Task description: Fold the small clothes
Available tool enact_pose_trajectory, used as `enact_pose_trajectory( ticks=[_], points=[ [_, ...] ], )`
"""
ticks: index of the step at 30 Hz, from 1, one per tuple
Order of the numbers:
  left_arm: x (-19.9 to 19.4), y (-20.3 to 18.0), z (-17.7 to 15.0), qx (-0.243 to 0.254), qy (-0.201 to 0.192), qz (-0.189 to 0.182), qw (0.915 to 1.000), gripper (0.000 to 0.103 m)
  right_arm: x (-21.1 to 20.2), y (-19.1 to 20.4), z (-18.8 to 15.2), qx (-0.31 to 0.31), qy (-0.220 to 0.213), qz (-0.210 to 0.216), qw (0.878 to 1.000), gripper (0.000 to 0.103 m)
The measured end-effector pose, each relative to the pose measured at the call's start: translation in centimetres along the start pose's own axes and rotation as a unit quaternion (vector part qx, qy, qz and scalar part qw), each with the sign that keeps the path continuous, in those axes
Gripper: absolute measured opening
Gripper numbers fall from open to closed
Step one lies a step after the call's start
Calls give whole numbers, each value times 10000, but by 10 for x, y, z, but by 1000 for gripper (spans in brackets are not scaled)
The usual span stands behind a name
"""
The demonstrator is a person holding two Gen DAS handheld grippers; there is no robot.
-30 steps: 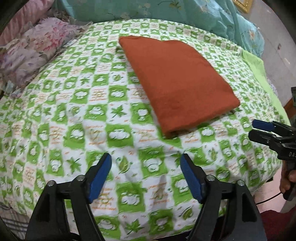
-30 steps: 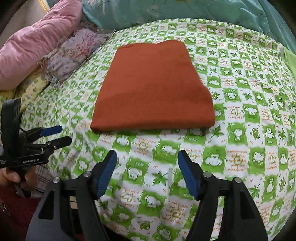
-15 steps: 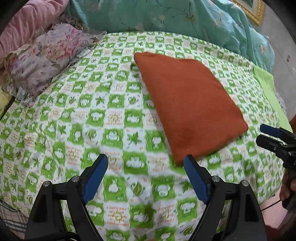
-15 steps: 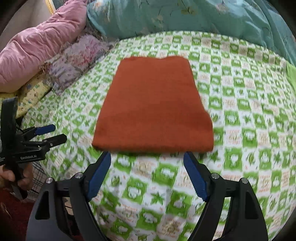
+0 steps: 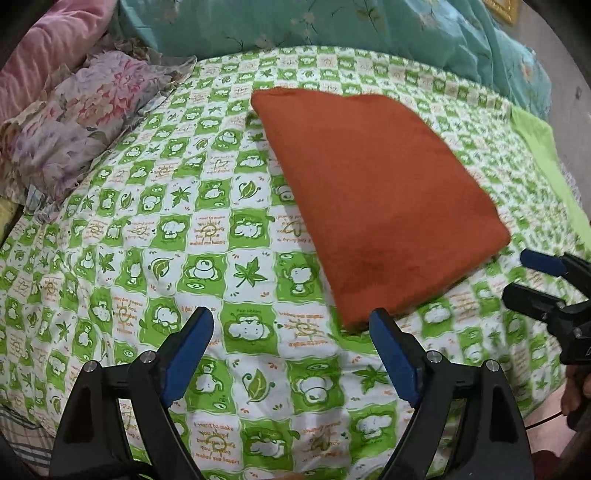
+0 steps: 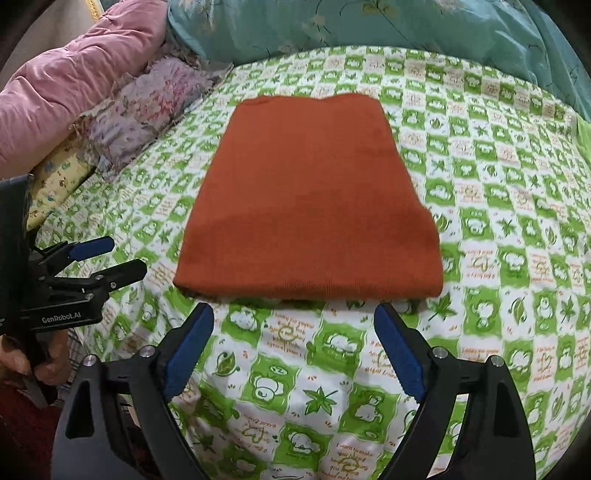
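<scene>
1. Right wrist view shows the cloth (image 6: 310, 199), rust-orange, lying flat on the bed (image 6: 498, 221), which has a green and white checked sheet. It is already folded into a neat rectangle with several layers.
2. Its near edge is just beyond the right tongs (image 6: 293, 332). Their jaws are opening at this moment, nothing is between them, and the pads do not touch the cloth.
3. In the left wrist view, the left tongs (image 5: 291, 343) are released too, wide and empty. The near corner of the cloth (image 5: 373, 199) is just beside the right pad; I cannot tell whether they touch.
4. Handling, as I judge it: the cloth looks soft, light and limp, like knit or fleece. It is not fragile and not slippery, but it will sag and the layers can slide apart if only the top one is taken.
5. Where to take hold: I think the two near corners are best, one for each tongs, pinching all layers together at the thick folded edge. The soft bed gives way under the pads, so the lower pad can go under the edge.
6. Containers: I see no box, basket or drawer in either view. Only pillows (image 6: 74, 96) and a teal blanket (image 6: 369, 26) lie at the far side of the bed, well apart from the cloth.
</scene>
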State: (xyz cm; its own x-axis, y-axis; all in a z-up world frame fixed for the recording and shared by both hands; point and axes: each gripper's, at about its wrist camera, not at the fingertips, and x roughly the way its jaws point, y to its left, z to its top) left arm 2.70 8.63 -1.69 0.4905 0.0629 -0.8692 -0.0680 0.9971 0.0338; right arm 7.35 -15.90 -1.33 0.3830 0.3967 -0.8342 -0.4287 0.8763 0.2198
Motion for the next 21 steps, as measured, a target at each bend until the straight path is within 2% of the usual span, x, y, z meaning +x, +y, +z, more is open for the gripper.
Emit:
enact_pose_trajectory(
  ticks=[4, 21],
  points=[
    [9, -2, 5, 96, 29, 193, 9998, 87, 7, -6, 6, 117, -10, -5, 9999, 89],
    [21, 3, 51, -45, -144, 294, 9995, 87, 27, -9, 42, -3, -154, -22, 9999, 89]
  ],
)
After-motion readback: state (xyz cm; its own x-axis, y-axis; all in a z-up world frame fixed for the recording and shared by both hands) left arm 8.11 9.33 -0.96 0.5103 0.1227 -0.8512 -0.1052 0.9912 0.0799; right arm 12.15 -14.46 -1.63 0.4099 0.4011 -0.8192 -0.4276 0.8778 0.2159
